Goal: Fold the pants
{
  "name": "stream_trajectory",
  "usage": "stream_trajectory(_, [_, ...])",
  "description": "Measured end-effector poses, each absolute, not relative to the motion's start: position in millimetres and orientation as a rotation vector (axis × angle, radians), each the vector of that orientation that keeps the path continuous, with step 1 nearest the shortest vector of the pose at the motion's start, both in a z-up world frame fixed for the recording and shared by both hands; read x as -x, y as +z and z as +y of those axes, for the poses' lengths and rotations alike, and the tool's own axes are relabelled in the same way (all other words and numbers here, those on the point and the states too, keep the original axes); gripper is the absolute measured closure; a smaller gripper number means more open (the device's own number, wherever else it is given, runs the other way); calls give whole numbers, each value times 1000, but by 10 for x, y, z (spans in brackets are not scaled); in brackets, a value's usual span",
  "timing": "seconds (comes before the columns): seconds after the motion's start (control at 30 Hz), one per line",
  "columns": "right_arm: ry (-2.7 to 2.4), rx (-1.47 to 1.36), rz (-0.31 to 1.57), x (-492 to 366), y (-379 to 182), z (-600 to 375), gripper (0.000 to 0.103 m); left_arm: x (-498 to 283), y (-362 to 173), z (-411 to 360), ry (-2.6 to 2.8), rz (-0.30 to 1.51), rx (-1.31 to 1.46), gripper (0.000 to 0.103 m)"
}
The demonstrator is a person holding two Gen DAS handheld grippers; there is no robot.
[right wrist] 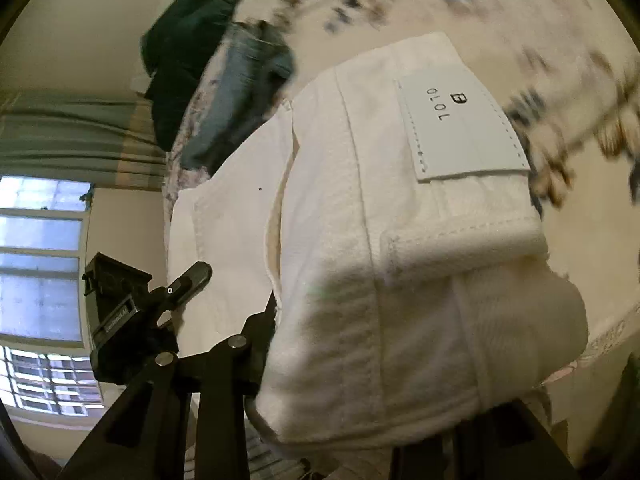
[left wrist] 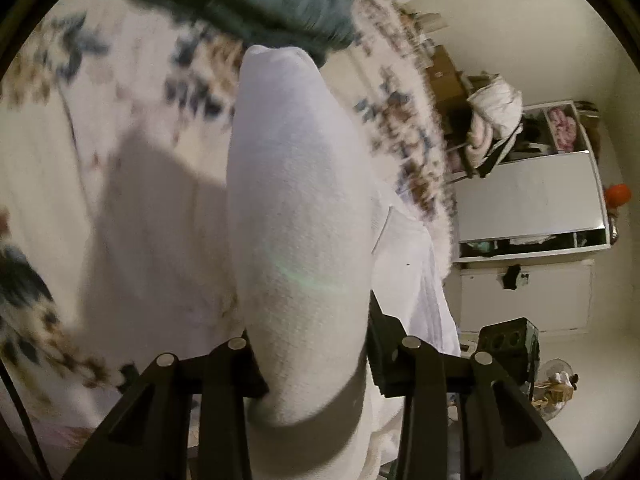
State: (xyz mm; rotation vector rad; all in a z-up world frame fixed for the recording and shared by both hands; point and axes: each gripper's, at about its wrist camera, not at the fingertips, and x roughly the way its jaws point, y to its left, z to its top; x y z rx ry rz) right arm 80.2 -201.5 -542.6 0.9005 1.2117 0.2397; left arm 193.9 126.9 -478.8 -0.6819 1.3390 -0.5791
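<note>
White pants (left wrist: 300, 200) hang in a thick fold between the fingers of my left gripper (left wrist: 316, 360), which is shut on them above a floral bedspread (left wrist: 120, 80). In the right wrist view the waistband of the pants (right wrist: 400, 240) with a white label patch (right wrist: 460, 132) fills the frame. My right gripper (right wrist: 360, 392) is shut on the waistband; its fingertips are hidden under the cloth. The left gripper (right wrist: 120, 312) shows at the left of that view, beside the pants.
A pile of dark green and blue clothes (left wrist: 248, 0) lies on the bed beyond the pants; it also shows in the right wrist view (right wrist: 208, 68). A white wardrobe (left wrist: 528, 200) and cluttered shelves stand at the right. A window (right wrist: 40, 280) is at the left.
</note>
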Motion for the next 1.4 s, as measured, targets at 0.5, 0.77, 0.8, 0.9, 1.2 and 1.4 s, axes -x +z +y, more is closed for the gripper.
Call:
stream_trajectory(0.5, [355,-791,949,-3822,-4427,-1104,68,-4583,-3922,2040,-543,1099,619,70])
stream_trajectory(0.77, [337,-797,1058,-5414,-5489,-700,68,-5871,-5030,2338,-453,1230,541,68])
stream_trajectory(0.8, [321,-791,1098,-5481,-5677,-653,68,-5957,-5190,2354,-431,1275,526,66])
stream_trajectory(0.9, [298,-746,1141,-5527,-5927,-534,67,-6029,-5613,2384,-384,1359,465,51])
stream_trajectory(1.2, [138,-608,1241,-5358,-5532,-542,9,-5605,-4935,2285,-163,1265,211,26])
stream_trajectory(1.4, [-51,-199,1225,-5240,-5066,-340,8,-5315,-4849,2154,-88,1215,120,2])
